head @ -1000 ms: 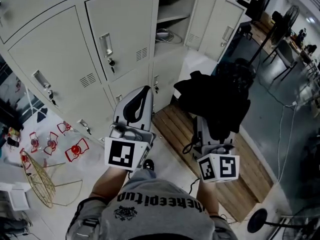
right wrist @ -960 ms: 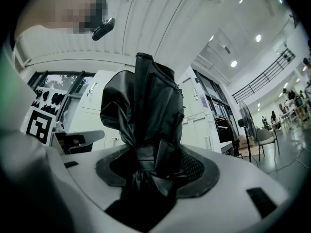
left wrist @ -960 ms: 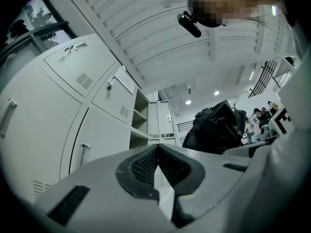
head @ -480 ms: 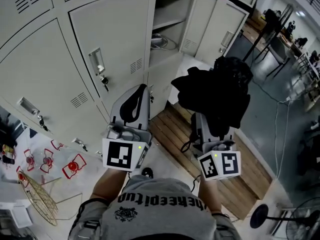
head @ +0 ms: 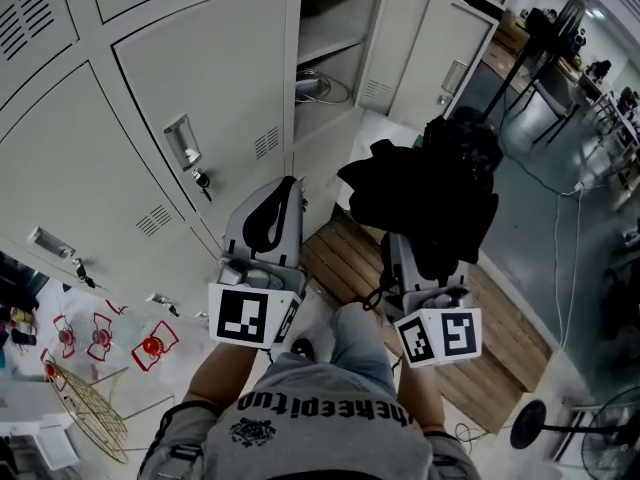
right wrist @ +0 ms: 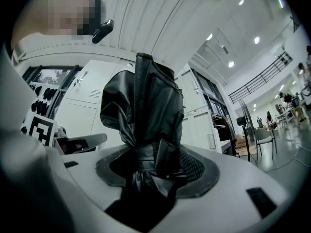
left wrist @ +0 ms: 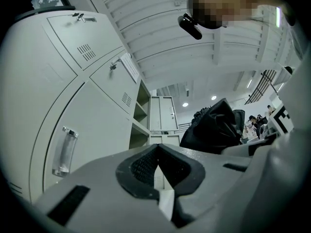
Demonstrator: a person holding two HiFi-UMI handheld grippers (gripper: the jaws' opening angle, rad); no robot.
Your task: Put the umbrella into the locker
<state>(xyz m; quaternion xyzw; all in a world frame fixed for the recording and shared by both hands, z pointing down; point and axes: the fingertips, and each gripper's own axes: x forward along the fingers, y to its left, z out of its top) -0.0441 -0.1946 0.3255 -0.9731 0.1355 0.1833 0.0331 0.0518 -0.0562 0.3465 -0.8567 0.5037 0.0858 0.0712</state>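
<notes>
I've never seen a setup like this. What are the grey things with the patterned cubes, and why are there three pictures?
There is no robot: a person holds a grey gripping tool in each hand, and the patterned cubes are part of them. One picture comes from a camera on the person's head, looking down; the other two come from cameras riding on each tool, looking along its jaws. The left tool has its jaws together, empty. The right tool is clamped on a folded black umbrella. Ahead stand grey lockers, one open locker among them, and a wooden platform lies on the floor.
</notes>
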